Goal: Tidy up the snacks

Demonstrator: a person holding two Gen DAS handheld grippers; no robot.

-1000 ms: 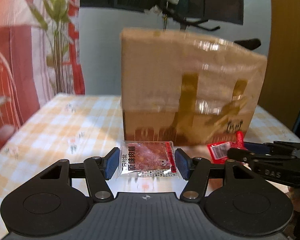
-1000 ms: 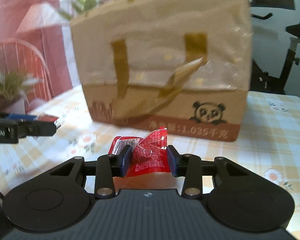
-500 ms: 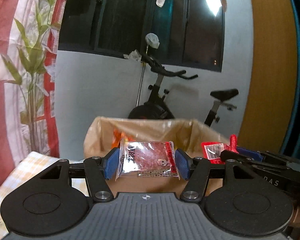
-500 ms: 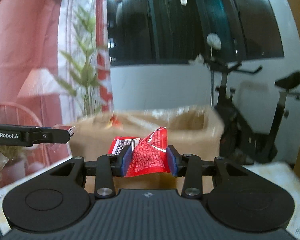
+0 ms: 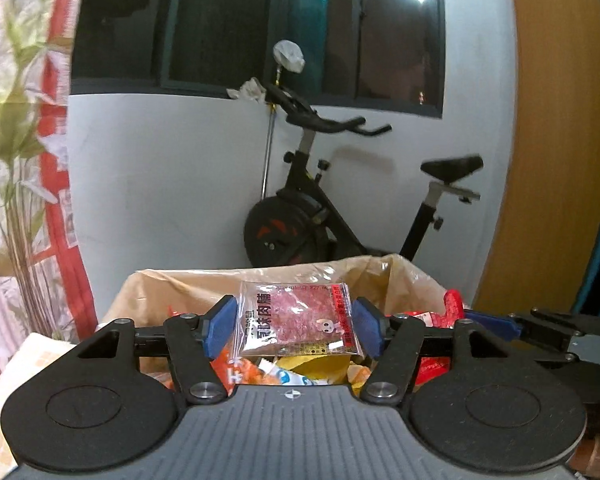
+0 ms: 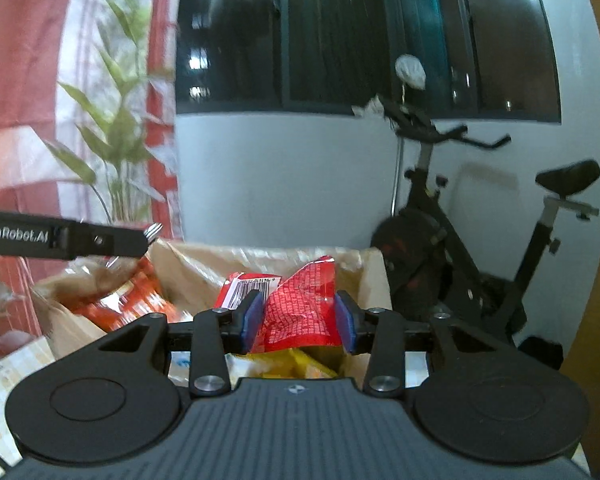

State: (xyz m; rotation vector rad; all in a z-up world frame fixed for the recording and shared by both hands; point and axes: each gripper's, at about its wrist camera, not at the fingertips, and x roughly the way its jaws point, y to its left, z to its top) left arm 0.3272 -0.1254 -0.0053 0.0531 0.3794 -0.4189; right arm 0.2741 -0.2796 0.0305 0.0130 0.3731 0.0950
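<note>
Left fingers (image 5: 294, 330) just opened around jerky packet (image 5: 298, 320); right fingers (image 6: 298, 322) pinch red packet (image 6: 300, 312) over bag (image 5: 180, 288).

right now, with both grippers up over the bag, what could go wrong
1. The left gripper has just been opening its jaws, and the clear packet between them looks loose. The paper bag hides its near rim behind the gripper, so the packet might land short.
2. The right gripper, pinching the red packet, sits close beside the left one, so they could bump.
3. The snacks inside look piled up, so new packets may slide off.
</note>
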